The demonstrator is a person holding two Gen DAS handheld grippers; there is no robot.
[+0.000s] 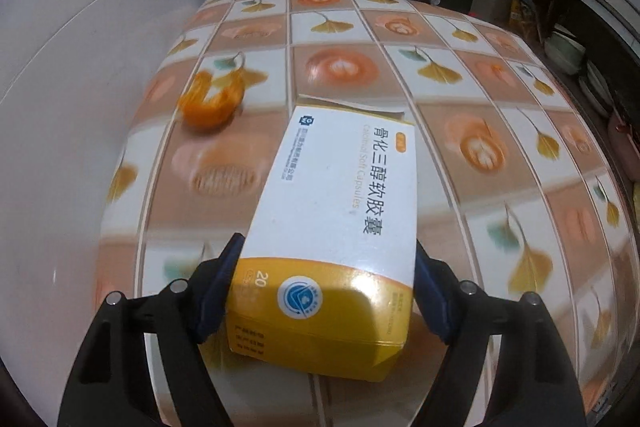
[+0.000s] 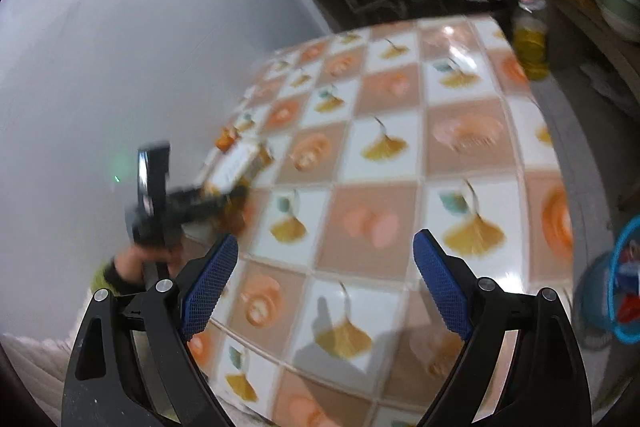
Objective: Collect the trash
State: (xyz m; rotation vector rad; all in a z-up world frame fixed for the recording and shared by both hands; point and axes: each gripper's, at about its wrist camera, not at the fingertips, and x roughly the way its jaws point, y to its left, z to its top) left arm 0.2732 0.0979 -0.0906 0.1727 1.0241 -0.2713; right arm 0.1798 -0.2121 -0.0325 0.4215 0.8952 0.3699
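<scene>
L gripper point(image 1: 326, 291) clamps white/yellow capsule box point(image 1: 340, 203), flap open.

The left tongs point(image 1: 326, 287) grip a white-and-yellow medicine box point(image 1: 336, 227) by its long sides, blue pads pressed against it near the yellow end. The box lies flat on the desk point(image 1: 480, 155), which wears a tile-pattern cloth of ginkgo leaves and coffee cups. Beyond the box, to its far left, sits a curl of what looks like orange peel point(image 1: 212, 101), blurred, well apart from it.
</scene>
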